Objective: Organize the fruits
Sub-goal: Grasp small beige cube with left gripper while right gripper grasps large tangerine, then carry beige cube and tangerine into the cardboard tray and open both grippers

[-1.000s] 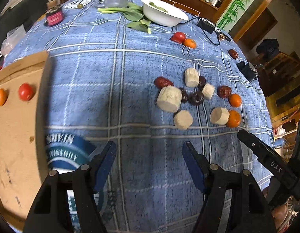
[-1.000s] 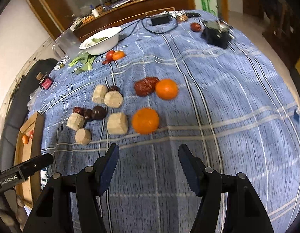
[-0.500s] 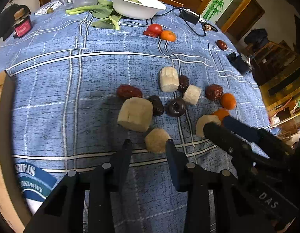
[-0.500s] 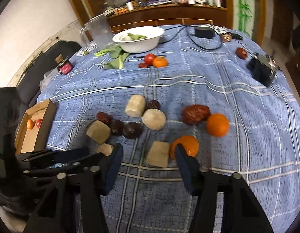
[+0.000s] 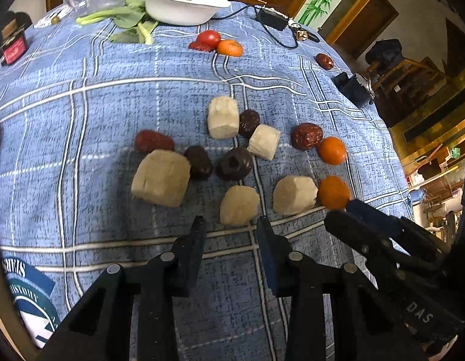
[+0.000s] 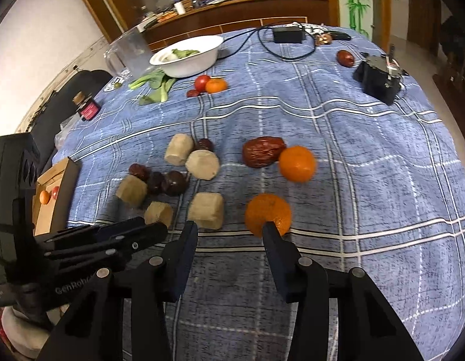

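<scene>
Fruit and beige chunks lie loose on the blue checked cloth (image 5: 112, 96). My left gripper (image 5: 230, 225) is open but narrow and holds nothing; a round beige chunk (image 5: 240, 206) lies just past its tips. My right gripper (image 6: 229, 228) is closing with nothing pressed. A beige block (image 6: 206, 210) lies ahead of its gap, and its right fingertip (image 6: 267, 228) is at the near edge of an orange (image 6: 268, 213). A second orange (image 6: 297, 164) and a red date (image 6: 262, 152) lie beyond. The two grippers stand side by side, each visible in the other's view.
A cardboard box (image 6: 61, 180) at the left holds a small orange and a tomato. At the far side are a white bowl (image 6: 187, 55), greens, a clear jug (image 6: 130, 52), a tomato with an orange (image 6: 209, 84), a small jar (image 6: 88, 108), a black device (image 6: 379, 79) and a cable.
Both grippers have narrowed their jaws. The left one moved right, away from the box, up to the pile. The right one has closed in on the near orange and beige block.
</scene>
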